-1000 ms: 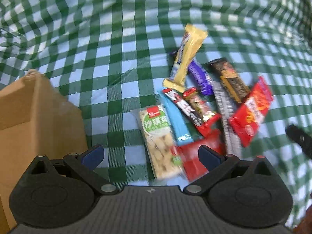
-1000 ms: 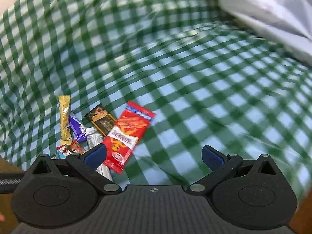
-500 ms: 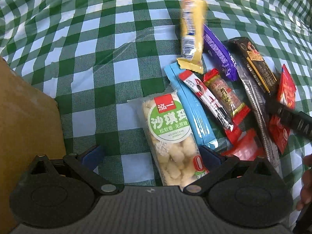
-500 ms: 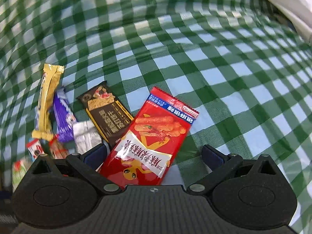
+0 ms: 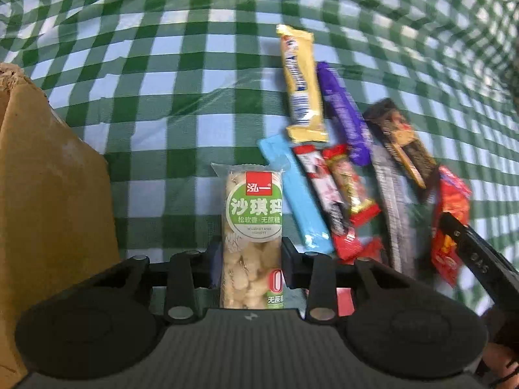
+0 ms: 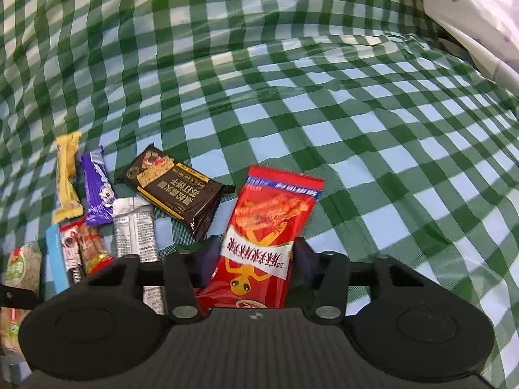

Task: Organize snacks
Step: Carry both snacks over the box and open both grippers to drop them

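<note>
I've got the clear pouch of puffed-rice cake w/ green label (image 5: 251, 227) between my left gripper (image 5: 249, 256) fingers, which are closing, pads at its sides. Right gripper (image 6: 256, 259) fingers are closing too, around the red foil snack packet (image 6: 269, 227). Other bars lie btwn them on the green-checked cloth (image 6: 356, 129). Brown cardboard box (image 5: 48, 194) sits left.

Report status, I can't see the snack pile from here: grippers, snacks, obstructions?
Left gripper closing on sachima pack. Right gripper closing on red snack packet. Nothing blocking.
</note>
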`<state>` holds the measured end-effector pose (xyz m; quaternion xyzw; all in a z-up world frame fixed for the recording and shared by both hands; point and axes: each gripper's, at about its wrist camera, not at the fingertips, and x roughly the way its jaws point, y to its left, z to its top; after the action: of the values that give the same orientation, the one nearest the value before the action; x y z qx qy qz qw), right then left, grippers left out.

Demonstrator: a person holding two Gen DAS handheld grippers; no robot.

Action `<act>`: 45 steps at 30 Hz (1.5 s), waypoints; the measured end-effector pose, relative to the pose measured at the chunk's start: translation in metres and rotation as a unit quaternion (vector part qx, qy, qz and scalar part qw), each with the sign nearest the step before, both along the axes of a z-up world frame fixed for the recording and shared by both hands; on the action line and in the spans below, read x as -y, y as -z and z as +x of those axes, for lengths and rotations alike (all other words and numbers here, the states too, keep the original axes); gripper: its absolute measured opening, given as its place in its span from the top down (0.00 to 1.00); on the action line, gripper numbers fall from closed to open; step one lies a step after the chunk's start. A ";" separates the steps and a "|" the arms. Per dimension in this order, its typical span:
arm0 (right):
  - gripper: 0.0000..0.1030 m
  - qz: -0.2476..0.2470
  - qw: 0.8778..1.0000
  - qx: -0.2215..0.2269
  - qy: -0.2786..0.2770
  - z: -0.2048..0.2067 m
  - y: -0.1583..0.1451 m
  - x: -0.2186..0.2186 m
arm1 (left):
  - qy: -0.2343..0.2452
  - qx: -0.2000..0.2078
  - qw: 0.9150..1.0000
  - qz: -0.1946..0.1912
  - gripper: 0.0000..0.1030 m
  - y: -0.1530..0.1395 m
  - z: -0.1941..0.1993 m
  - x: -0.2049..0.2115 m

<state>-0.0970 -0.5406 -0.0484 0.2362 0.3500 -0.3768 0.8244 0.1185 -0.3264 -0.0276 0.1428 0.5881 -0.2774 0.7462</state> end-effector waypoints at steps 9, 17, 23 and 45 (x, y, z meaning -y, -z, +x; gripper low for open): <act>0.96 -0.039 0.999 0.015 -0.029 -0.025 -0.024 -0.023 | 0.026 0.020 0.998 -0.057 0.61 -0.047 -0.051 -0.029; 0.97 -0.098 0.993 0.047 -0.046 -0.047 -0.064 -0.058 | 0.046 0.056 0.992 -0.103 0.61 -0.089 -0.078 -0.057; 0.97 -0.160 0.979 0.083 -0.092 -0.059 -0.112 -0.120 | 0.020 0.094 0.987 -0.130 0.61 -0.131 -0.092 -0.111; 0.97 -0.193 0.937 0.160 -0.243 -0.050 -0.229 -0.361 | -0.081 0.173 0.973 -0.133 0.61 -0.204 -0.124 -0.357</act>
<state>-0.1470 -0.1793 0.1802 0.0370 0.1806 -0.1825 0.9658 -0.0059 0.0306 0.1766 0.0399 0.4175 -0.2628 0.8689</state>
